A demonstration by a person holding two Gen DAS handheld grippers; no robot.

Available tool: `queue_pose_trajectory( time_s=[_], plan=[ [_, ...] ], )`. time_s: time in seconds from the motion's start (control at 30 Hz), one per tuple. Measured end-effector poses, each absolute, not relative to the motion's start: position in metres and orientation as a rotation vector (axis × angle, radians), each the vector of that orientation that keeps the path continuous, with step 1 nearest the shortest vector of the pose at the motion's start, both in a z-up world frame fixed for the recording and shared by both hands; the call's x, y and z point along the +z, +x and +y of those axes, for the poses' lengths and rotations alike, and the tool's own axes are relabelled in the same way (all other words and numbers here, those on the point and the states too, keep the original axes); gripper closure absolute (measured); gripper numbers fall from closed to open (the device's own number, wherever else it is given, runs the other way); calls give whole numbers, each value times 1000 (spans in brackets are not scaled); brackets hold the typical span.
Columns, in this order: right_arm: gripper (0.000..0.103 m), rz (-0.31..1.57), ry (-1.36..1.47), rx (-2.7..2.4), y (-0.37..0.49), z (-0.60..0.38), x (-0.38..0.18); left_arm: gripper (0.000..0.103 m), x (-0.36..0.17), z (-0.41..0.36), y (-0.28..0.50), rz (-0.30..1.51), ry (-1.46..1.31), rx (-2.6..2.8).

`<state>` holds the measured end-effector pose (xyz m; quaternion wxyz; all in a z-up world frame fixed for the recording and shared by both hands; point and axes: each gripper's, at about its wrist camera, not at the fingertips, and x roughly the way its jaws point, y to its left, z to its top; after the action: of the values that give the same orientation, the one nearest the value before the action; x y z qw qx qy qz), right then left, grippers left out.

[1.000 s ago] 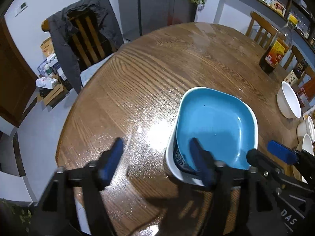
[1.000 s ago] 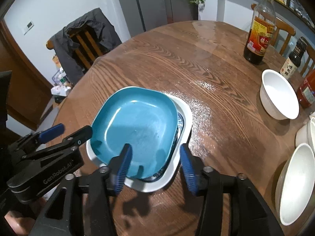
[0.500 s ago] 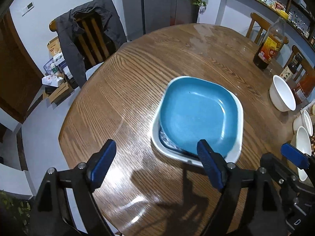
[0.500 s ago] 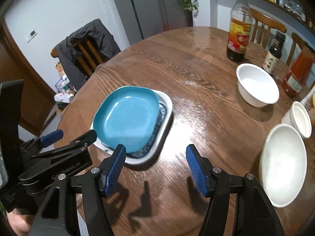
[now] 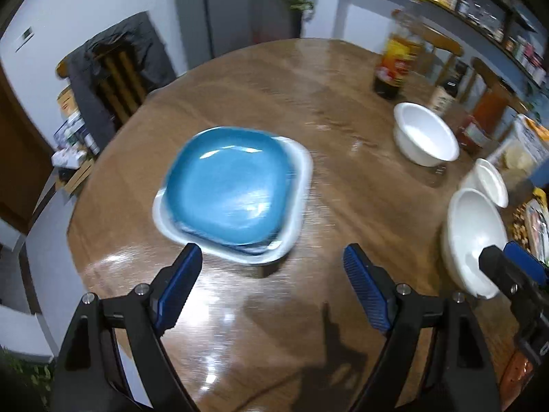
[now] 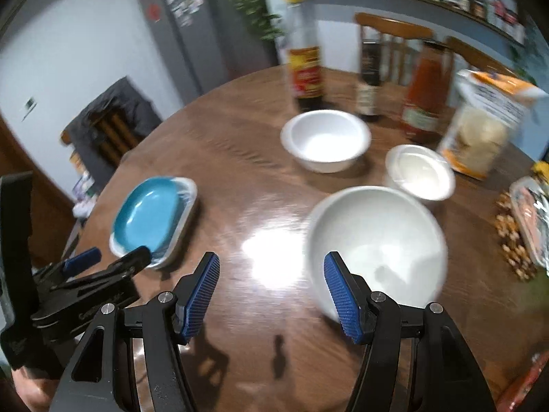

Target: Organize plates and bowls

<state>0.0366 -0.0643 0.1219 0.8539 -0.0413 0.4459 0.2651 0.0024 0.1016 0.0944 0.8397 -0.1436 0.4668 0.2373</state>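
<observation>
- The left tool (image 5: 271,286) is hovering above the near edge of the round wooden bench (image 5: 343,79), its two blue-padded fingers spread wide and gripping nothing.
- A blue plate (image 5: 230,185) is sitting inside a white dish (image 5: 302,178) toward the bench's left side, just beyond the left tool's fingers and apart from them.
- The right tool (image 6: 271,292) is also gaping wide and holding nothing; its right finger is showing in front of the near rim of a large white bowl (image 6: 377,237), and contact cannot be told.
- A small white bowl (image 6: 420,171) is standing just behind the large one, and a middle white bowl (image 6: 326,139) is farther back.
- Sauce bottles (image 6: 305,68) and a snack bag (image 6: 483,123) are lining the bench's far right edge.
- Both views are blurring.
</observation>
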Motion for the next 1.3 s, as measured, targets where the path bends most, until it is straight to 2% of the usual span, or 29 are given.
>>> queue_pose_trajectory(
  time_s=[0.23,0.6,0.67,0.73,0.77,0.8,0.83,0.87,0.9,1.07,1.3],
  plan=[
    [39,947,-60,379,69,-122,117,18,91,51,37,1000,-253,418],
    [39,1046,-11,339,107,-153,72,20,67,0,98,1069,-204,295],
    [39,1068,10,369,109,-153,65,27,59,-4,106,1098,-198,267],
    [39,1088,41,388,111,-155,58,54,52,-8,113,1128,-204,224],
    [45,1097,45,388,112,-155,55,62,49,-10,116,1144,-216,201],
    [56,1109,55,399,114,-154,51,81,44,-11,118,1164,-229,171],
    [62,1126,75,420,114,-154,47,87,38,-12,119,1189,-250,128],
    [72,1144,88,436,114,-153,44,88,37,-12,118,1190,-252,122],
    [78,1156,92,442,114,-151,41,89,37,-12,117,1179,-250,120],
    [84,1156,68,445,106,-136,41,91,41,-2,109,1147,-243,146],
    [84,1111,-16,522,95,-88,57,91,61,34,78,1078,-244,232]
  ],
)
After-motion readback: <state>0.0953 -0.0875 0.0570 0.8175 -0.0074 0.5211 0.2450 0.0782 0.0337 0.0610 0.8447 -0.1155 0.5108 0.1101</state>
